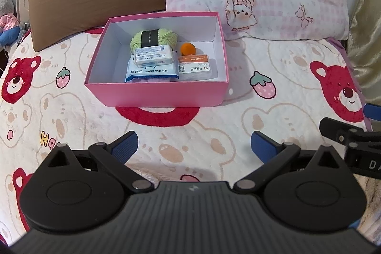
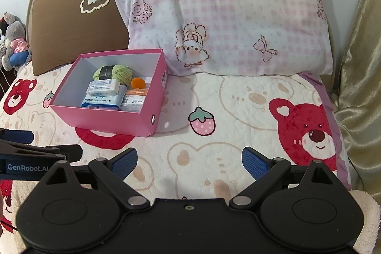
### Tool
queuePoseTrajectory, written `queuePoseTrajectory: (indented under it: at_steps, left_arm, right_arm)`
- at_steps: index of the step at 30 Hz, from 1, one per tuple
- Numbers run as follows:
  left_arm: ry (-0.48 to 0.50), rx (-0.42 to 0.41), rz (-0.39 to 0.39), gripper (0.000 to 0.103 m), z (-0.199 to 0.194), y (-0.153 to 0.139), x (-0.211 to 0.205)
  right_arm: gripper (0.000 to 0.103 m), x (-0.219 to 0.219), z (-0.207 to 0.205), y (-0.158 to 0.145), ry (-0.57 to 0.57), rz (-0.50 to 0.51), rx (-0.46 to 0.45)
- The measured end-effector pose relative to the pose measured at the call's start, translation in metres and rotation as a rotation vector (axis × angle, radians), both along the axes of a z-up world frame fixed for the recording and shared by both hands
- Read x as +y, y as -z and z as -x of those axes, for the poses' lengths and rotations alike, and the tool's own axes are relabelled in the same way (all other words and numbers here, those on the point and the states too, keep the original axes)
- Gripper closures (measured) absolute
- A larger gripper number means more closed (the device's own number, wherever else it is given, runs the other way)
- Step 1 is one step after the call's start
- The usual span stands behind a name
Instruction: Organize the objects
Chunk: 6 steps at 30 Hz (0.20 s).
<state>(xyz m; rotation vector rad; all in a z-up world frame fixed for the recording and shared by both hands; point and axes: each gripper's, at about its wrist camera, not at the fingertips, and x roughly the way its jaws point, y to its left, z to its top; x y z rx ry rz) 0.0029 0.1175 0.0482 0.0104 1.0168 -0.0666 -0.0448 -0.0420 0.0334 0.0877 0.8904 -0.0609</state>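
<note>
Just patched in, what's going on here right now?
Both grippers are open and hold nothing, over the bear-print blanket short of the pink box. The left gripper faces the box; the right gripper is beside it. Inside lie green yarn, an orange ball and three packets. Nothing loose shows outside.

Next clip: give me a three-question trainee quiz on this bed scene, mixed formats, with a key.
1. True or false: the green yarn lies inside the pink box.
2. What sits beside the yarn? A) orange ball B) red cup C) scissors
3. Fill in: the left gripper and the right gripper are both ____ and hold nothing.

Key: 1 true. 2 A, the orange ball. 3 open.
</note>
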Motion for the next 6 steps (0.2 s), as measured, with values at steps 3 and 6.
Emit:
queuePoseTrajectory:
  at_steps: [3, 6]
  left_arm:
    - [-0.001, 0.002, 0.000, 0.000, 0.0004, 0.0000, -0.0007]
    - [0.000, 0.005, 0.003, 0.000, 0.0001, -0.0007, 0.0012]
  right_arm:
    - [0.006, -0.0021, 0.0006, 0.0010, 0.003, -0.001, 0.002]
    - [0.006, -0.0021, 0.0008, 0.0010, 0.002, -0.001, 0.002]
